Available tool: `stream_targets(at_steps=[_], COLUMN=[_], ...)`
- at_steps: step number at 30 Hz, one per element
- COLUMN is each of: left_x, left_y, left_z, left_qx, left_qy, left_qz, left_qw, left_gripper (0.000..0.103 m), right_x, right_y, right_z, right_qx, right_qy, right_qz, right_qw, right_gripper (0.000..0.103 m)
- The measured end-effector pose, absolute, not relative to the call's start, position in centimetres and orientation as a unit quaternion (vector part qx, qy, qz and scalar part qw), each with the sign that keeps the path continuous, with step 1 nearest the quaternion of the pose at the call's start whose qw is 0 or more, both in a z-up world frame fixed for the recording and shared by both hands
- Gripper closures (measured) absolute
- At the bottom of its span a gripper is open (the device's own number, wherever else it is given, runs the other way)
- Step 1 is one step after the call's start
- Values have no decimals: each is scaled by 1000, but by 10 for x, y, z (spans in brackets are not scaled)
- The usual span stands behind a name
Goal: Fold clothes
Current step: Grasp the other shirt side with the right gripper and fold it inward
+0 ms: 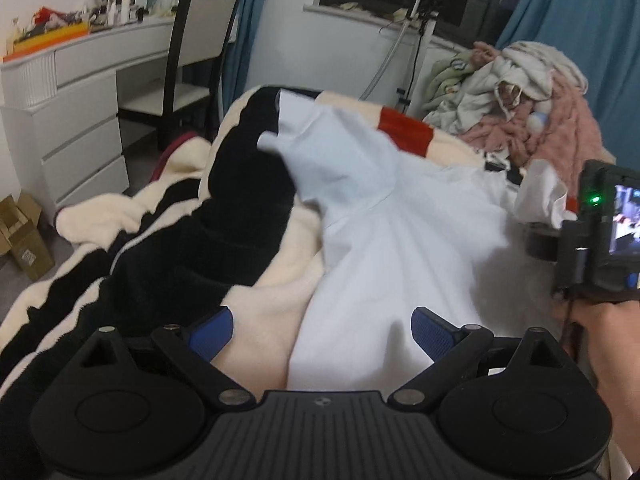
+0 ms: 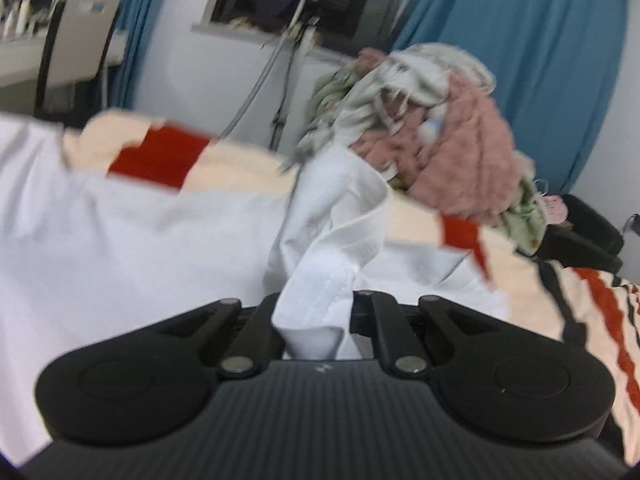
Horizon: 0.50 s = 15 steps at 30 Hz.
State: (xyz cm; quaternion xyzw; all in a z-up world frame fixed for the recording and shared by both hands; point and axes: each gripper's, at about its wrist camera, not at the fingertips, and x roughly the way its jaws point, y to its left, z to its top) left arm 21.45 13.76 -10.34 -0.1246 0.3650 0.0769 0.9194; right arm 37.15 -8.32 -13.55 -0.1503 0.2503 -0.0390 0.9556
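A white shirt lies spread over a cream, black and red blanket on the bed. My left gripper hangs open just above the shirt's near edge, its blue pads wide apart and empty. In the right wrist view my right gripper is shut on a bunched part of the white shirt, and the cloth rises in a ridge from between the jaws. The left wrist view shows the right gripper's body and the hand holding it at the right edge, with a lifted fold of shirt beside it.
A heap of unfolded clothes, pink, white and green, lies at the far right of the bed. A white dresser and a chair stand to the left. Cardboard boxes sit on the floor. Blue curtains hang behind.
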Motion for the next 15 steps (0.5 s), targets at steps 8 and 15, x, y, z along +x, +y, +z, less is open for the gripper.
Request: stream_targets(at_steps=[8,15], left_x=[226,211], left_y=[135,116], left_z=[-118,-112], left_qx=[-118,-96], left_qy=[373,364], left_qz=[76,58], left_qw=[917,925], left_gripper=[6,7], right_x=[370,289], right_y=[-111,-130], right_z=[-135,-80], right_qx=[-27,35], right_qy=[279,246], right_qz=[71,113], right_qw=[957,962], right_gripper=[13,15])
